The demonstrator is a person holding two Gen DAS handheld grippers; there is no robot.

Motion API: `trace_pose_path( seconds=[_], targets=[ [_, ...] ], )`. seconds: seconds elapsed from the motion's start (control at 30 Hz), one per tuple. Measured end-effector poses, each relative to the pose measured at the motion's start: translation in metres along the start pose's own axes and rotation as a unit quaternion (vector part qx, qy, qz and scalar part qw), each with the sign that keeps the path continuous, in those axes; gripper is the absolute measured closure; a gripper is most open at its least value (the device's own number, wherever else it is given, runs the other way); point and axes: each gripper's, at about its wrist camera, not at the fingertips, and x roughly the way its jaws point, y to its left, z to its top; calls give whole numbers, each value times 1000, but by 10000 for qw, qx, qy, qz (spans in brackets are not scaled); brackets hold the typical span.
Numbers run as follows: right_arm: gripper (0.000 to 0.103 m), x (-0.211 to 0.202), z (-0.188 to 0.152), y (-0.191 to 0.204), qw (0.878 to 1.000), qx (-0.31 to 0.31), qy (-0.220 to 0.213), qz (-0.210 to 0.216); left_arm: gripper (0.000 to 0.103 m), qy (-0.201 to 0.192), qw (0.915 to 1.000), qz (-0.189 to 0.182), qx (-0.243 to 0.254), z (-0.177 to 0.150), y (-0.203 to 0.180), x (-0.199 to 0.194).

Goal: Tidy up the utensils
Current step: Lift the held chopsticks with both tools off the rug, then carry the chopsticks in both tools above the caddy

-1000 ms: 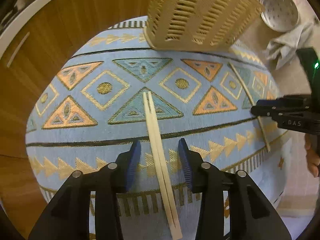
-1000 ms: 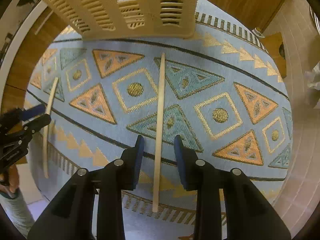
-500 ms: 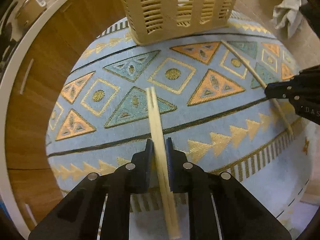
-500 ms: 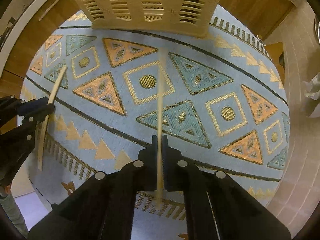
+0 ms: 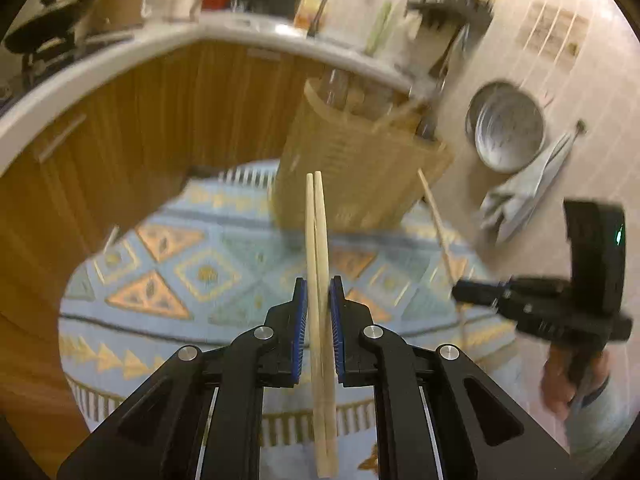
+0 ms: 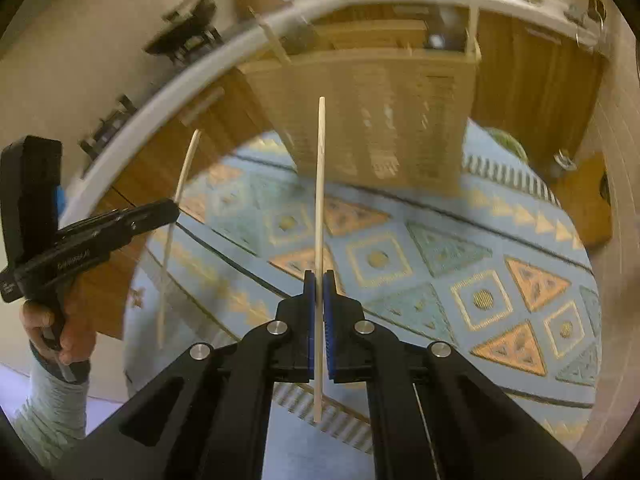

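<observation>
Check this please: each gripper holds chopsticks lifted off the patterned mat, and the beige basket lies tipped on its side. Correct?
Not quite. The beige basket stands upright on the patterned mat, as the right wrist view shows. Both the left gripper and right gripper do hold lifted chopsticks.

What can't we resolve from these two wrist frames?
- Basket contents: both views, motion blur and its slatted wall.
- Left gripper chopsticks: right wrist view shows one thin stick.
- Counter items: left wrist view, blurred, cut by rim.

floor: patterned blue rug | wooden cabinets | white countertop | tiled wall
</observation>
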Motion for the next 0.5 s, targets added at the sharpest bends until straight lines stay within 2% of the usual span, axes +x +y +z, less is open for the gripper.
trace_pose_path(
  seconds=[0.13,0.27,0.4,0.5],
  targets=[
    [100,-24,7,13,9982,-271,-503,163,94,-666,9977,-74,55,16,-14,-24],
    [100,-48,20,35,9908,-554,-1230,63,94,-1370,9904,-79,144,34,-27,-48],
    [100,-74,31,40,9761,-653,-2070,-126,94,-2131,9761,35,423,55,-46,-74],
    [100,-93,42,38,9582,-643,-2762,-371,94,-2634,9632,1,542,66,-62,-82]
  ],
)
